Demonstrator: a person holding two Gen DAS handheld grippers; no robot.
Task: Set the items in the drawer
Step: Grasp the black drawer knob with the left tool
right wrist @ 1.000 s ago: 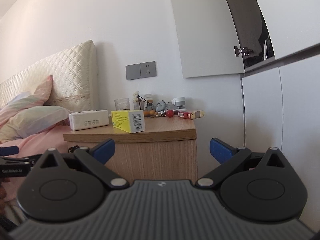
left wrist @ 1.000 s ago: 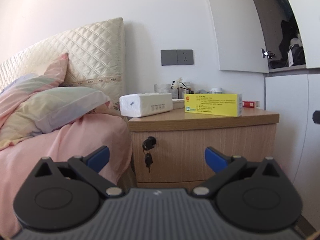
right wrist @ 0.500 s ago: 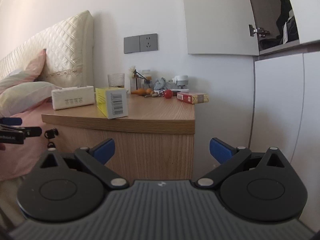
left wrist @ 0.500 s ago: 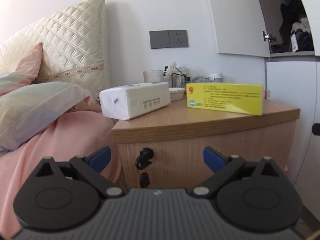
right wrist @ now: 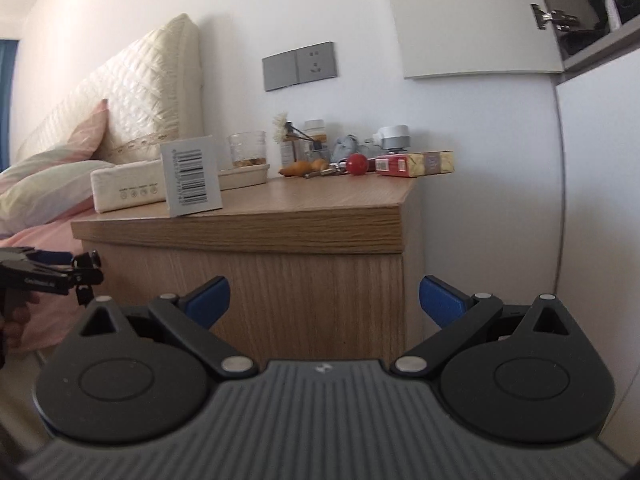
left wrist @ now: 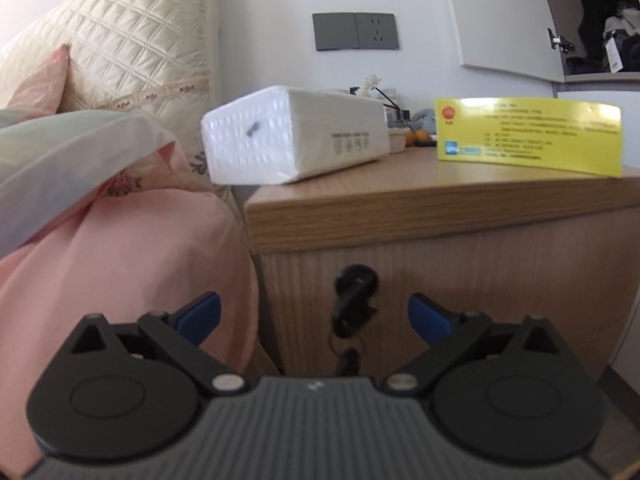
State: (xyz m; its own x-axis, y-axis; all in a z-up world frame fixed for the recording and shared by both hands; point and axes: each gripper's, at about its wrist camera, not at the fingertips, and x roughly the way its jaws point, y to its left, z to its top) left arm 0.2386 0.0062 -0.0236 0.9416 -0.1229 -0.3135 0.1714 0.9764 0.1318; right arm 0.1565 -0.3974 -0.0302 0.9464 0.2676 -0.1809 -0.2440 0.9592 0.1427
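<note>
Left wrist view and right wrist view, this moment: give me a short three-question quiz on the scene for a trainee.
1. True or false: the drawer of the nightstand is already open.
2. Which lies nearer the bed: A) the tissue pack, B) the yellow box, C) the red box?
3. Fill in: the left gripper, jaws apart, points at the ____ hanging from the drawer lock.

Key: 1 false, the front is flush. 2 A. 3 key. The right gripper holds nothing either.

Bright daylight, fisheye-bowed edges, perhaps slight motion blur in left view.
</note>
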